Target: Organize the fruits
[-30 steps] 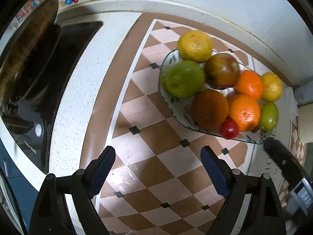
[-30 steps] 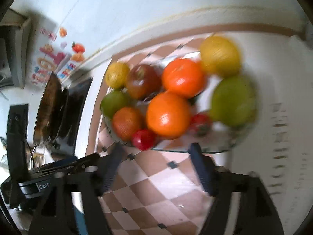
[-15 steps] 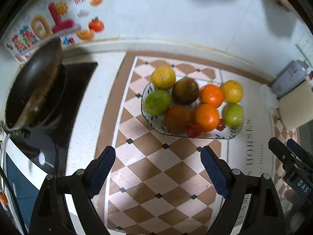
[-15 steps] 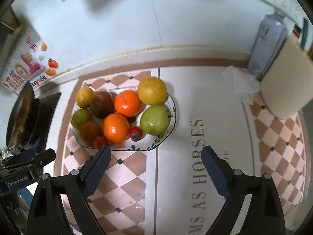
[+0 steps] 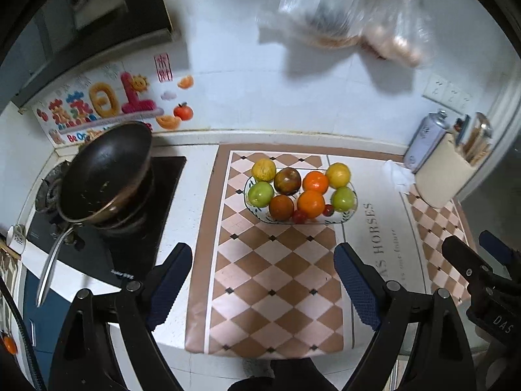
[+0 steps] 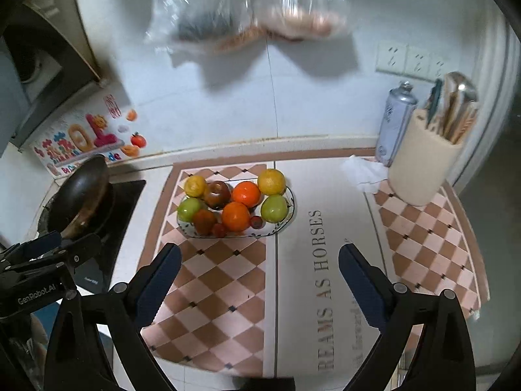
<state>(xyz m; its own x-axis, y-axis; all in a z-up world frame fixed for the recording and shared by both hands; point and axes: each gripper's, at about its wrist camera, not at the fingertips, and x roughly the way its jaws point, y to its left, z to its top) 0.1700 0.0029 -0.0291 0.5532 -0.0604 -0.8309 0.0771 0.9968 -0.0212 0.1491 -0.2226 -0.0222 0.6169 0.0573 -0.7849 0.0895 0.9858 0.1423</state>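
Nearest the lens, the left gripper point(image 5: 263, 280) is seen spread wide with nothing between its blue-padded fingers point(image 5: 171, 285). The right gripper point(image 6: 260, 280) is likewise held wide and empty, its jaws having just been opening further. Both are poised above the brown-and-cream checkered counter mat point(image 5: 276, 277), well apart from the fruit.

Farther on, the oval glass dish with a patterned rim point(image 5: 353, 210) is found resting on that mat. In it are gathered two green apples point(image 5: 260, 194), two oranges point(image 5: 311, 203), two yellow citrus fruits point(image 5: 263, 169), two dark brownish-red fruits point(image 5: 287, 181) and small red tomatoes point(image 5: 300, 216). No loose fruit is seen on the counter, so the sorting is judged essentially finished, with little or nothing left.

Beyond, a dark wok point(image 5: 107, 182) on the stove and a cream utensil holder point(image 6: 420, 169) are seen against the white tiled wall.
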